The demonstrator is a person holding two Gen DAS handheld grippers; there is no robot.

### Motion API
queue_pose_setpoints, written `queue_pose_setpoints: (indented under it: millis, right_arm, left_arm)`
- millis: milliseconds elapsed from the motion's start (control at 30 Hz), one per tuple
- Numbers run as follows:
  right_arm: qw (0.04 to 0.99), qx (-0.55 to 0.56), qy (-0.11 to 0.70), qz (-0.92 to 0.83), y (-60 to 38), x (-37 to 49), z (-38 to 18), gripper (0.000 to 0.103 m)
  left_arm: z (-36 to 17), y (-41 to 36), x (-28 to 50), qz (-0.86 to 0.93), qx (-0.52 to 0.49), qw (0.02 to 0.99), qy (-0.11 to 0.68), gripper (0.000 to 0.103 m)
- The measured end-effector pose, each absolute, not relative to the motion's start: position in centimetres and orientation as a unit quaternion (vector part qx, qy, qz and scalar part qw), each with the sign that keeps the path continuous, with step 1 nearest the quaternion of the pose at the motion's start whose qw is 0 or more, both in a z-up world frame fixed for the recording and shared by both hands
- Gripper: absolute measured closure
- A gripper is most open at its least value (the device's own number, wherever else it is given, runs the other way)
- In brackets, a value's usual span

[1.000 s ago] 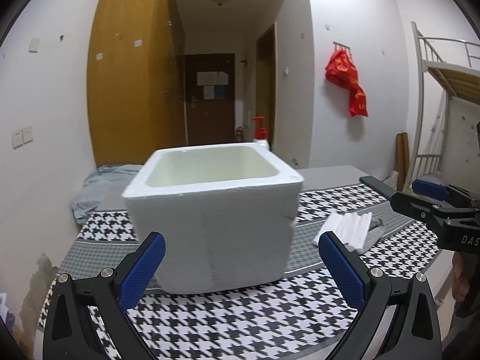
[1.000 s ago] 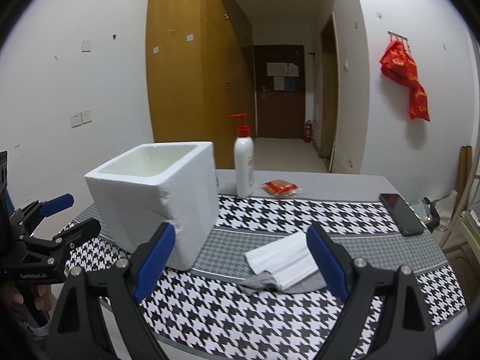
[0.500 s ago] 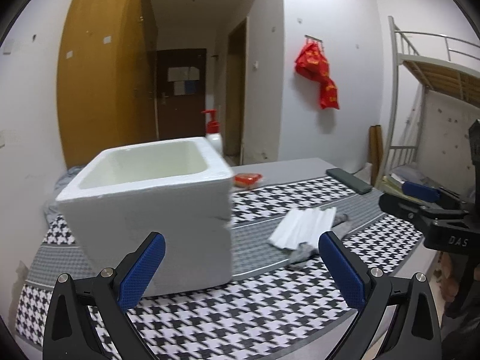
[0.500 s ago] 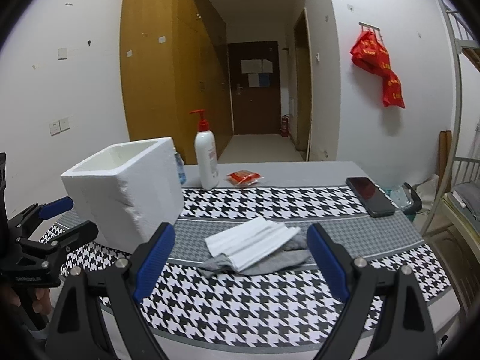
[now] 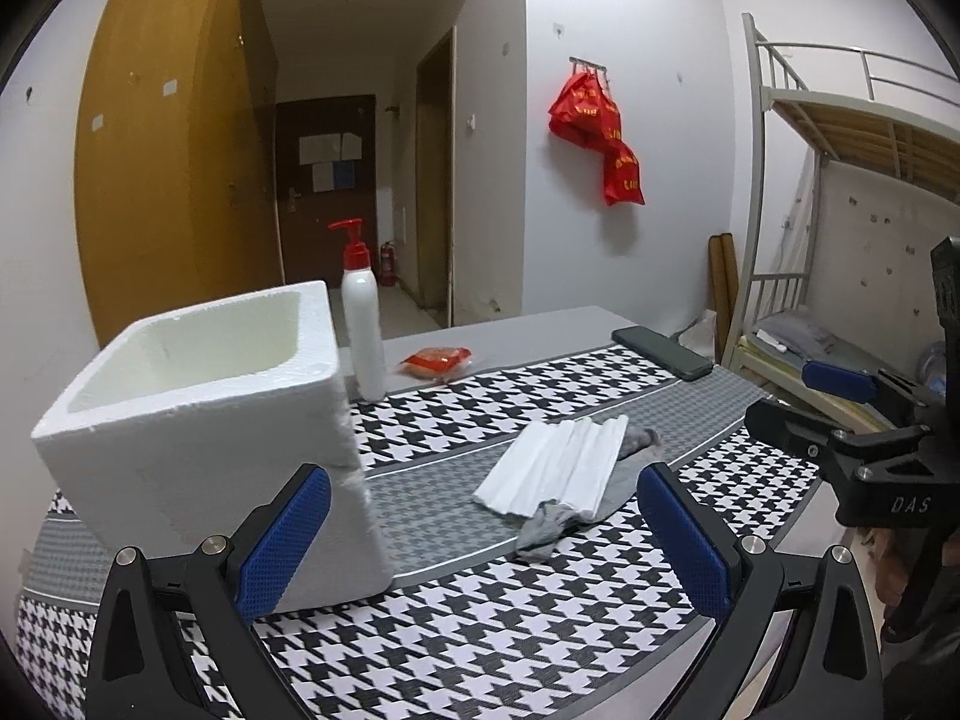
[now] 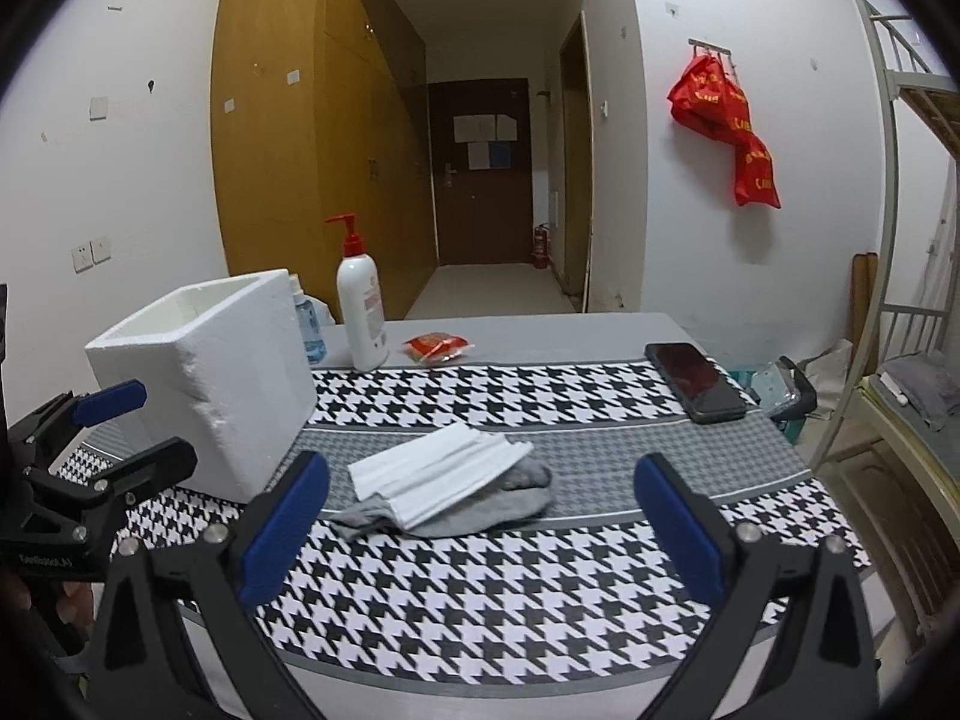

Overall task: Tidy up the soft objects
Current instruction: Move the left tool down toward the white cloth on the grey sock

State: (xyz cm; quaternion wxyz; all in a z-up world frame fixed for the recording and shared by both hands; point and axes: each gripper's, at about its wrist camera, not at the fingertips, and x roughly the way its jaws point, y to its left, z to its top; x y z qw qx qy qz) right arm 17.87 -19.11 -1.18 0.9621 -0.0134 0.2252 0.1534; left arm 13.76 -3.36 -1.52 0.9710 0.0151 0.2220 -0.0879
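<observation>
Gaping wide and empty, left claw (image 5: 480, 540) and right claw (image 6: 480, 528), white cloth (image 6: 438, 474) atop grey sock (image 6: 510, 495), foam box (image 5: 204, 420) beside

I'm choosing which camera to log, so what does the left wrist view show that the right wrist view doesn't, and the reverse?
Only the left wrist view looks down into the foam box, showing its bare inner walls, and takes in the slatted underside of the bunk bed.

Only the right wrist view shows a blue bottle behind the box and wall sockets.

Both show the white cloth lying on the grey sock, the pump bottle, red packet and phone.
</observation>
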Motion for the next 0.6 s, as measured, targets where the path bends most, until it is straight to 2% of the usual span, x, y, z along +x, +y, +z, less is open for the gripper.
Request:
queue_pose_setpoints:
  millis: [600]
  right_arm:
    - [0.955, -0.001, 0.256, 0.146, -21.8, 20.8, -3.3, 0.0]
  left_arm:
    - [-3.0, -6.0, 16.2, -0.094, 0.03, 0.962, 0.253, 0.001]
